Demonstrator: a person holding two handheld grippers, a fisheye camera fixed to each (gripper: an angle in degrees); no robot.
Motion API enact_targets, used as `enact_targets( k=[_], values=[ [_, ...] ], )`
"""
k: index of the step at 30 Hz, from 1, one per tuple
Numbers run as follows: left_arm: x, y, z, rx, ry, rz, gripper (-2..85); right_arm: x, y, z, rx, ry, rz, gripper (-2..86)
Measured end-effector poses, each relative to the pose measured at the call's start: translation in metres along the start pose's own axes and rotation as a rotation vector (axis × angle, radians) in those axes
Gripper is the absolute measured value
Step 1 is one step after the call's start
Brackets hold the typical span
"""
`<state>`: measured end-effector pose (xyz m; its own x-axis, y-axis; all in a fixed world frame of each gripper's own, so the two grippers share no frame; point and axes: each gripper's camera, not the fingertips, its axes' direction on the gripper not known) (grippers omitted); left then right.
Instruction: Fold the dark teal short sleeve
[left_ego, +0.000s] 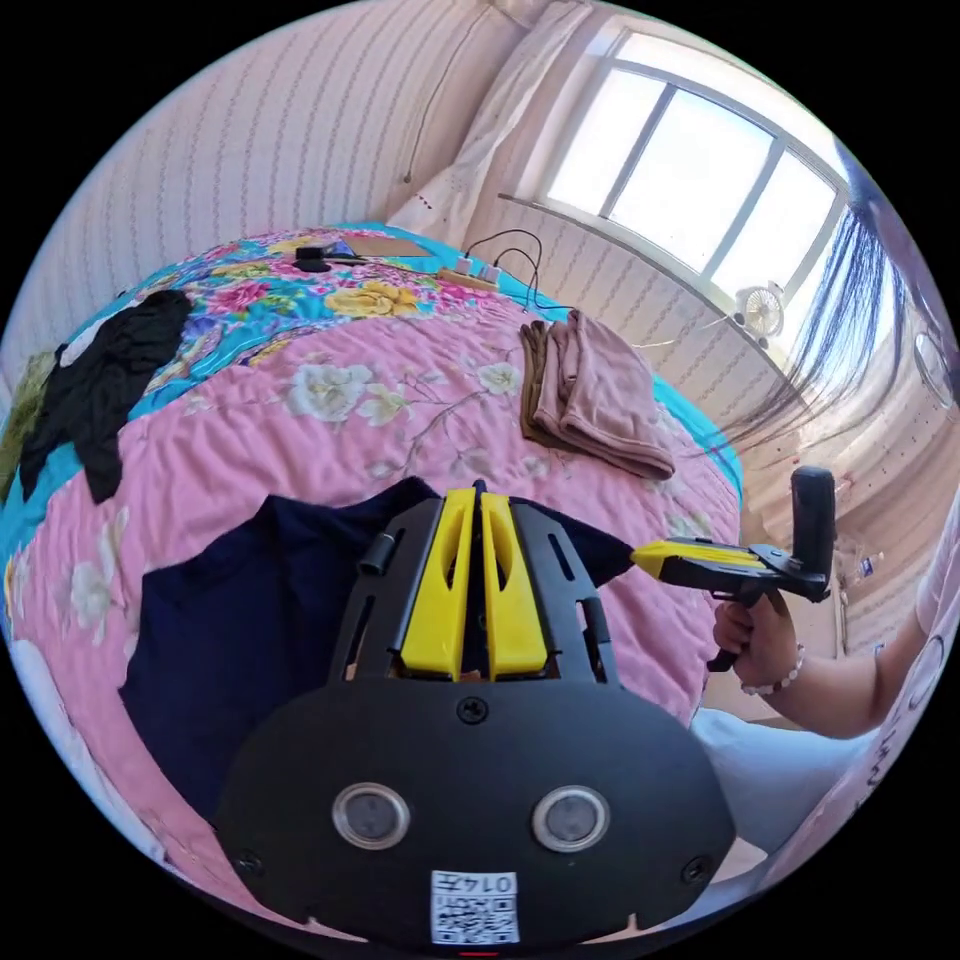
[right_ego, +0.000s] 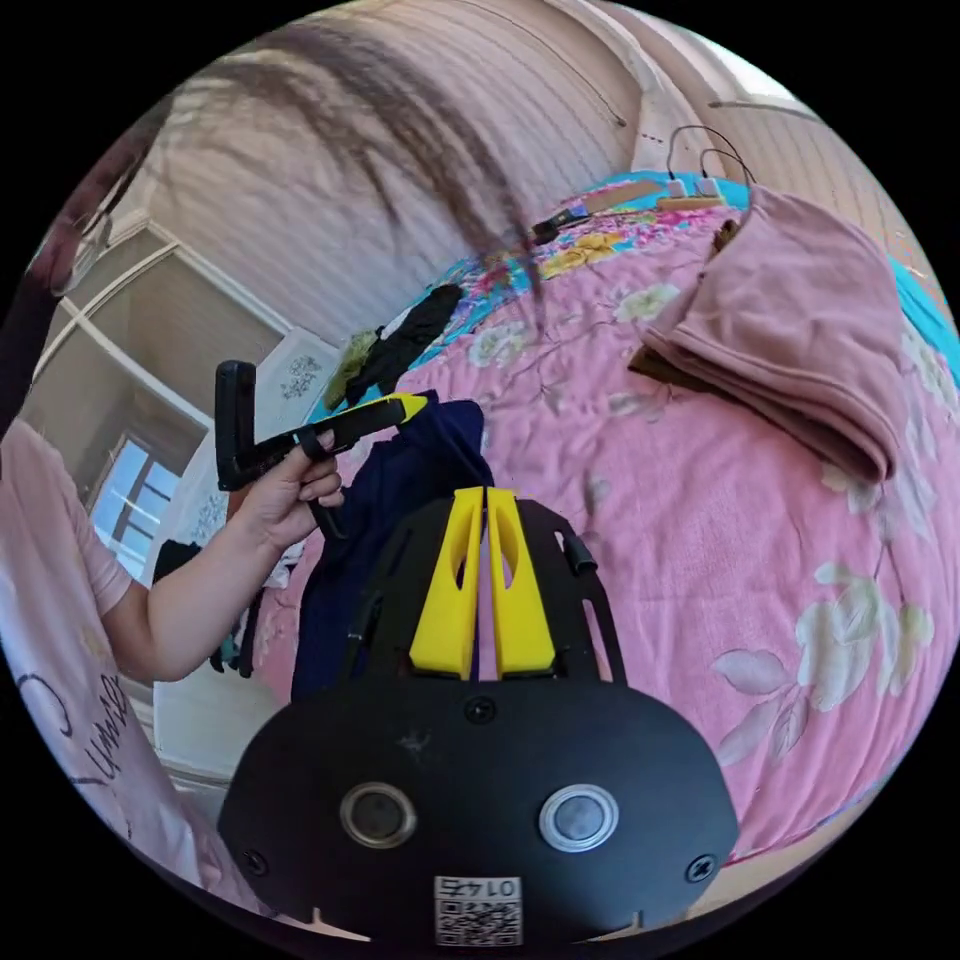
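The dark teal short sleeve is seen draped on the pink floral bed cover, spreading out beneath and to the left of the left gripper in the left gripper view. The jaws of that gripper are closed together, tips over the upper edge of the cloth; whether fabric is pinched between them cannot be told. The right gripper is seen from the side, jaws closed, tip meeting a corner of the garment; a pinch is likely but not confirmed.

In the right gripper view the right gripper's own jaws are closed, with no cloth seen between them. The garment hangs bunched just beyond and to the left of those jaws, the left gripper's tip at its top edge.

Judged step: the top edge is being taken at two points for spreading flat. Next move calls for both corners held firmly, pulled apart and laid smooth. A folded pink cloth lies well beyond the jaws.
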<state>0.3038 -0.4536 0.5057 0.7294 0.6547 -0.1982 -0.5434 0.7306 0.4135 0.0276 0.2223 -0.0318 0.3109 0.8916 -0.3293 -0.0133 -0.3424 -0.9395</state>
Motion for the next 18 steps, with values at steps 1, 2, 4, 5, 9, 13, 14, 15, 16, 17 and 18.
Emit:
enact_targets(
  k=[1,2,4,5,9,13,14,15,16,17,18],
  values=[
    [-0.006,0.011,-0.002,-0.002,-0.013,-0.024,-0.9,-0.013,0.002,0.005,-0.03,-0.011,-0.064,0.3],
    [-0.02,0.032,-0.004,-0.018,-0.032,-0.08,-0.7,-0.024,0.007,0.013,-0.071,-0.019,-0.117,0.3],
    [-0.045,0.066,-0.006,-0.06,-0.042,-0.194,-0.1,-0.035,0.017,0.031,-0.166,-0.008,-0.165,0.6],
    [-0.049,0.072,-0.007,-0.071,-0.042,-0.214,0.0,-0.04,0.024,0.043,-0.241,0.003,-0.179,0.7],
    [-0.071,0.096,-0.024,-0.081,-0.017,-0.306,1.7,-0.046,0.039,0.063,-0.375,-0.026,-0.183,1.2],
    [-0.078,0.093,-0.04,-0.046,0.008,-0.294,2.0,-0.049,0.027,0.068,-0.372,-0.016,-0.189,1.8],
    [-0.078,0.091,-0.041,-0.042,0.002,-0.289,2.1,-0.052,0.018,0.069,-0.344,0.001,-0.204,2.1],
    [-0.08,0.088,-0.045,-0.033,-0.019,-0.283,2.4,-0.053,0.013,0.069,-0.328,0.012,-0.213,2.3],
    [-0.086,0.086,-0.052,-0.019,-0.053,-0.286,2.7,-0.056,0.0,0.073,-0.3,0.039,-0.225,2.9],
    [-0.09,0.085,-0.057,-0.009,-0.079,-0.292,2.8,-0.057,-0.014,0.079,-0.281,0.055,-0.229,3.5],
    [-0.101,0.087,-0.068,0.014,-0.144,-0.317,3.0,-0.057,-0.022,0.084,-0.274,0.057,-0.227,4.2]
  ],
)
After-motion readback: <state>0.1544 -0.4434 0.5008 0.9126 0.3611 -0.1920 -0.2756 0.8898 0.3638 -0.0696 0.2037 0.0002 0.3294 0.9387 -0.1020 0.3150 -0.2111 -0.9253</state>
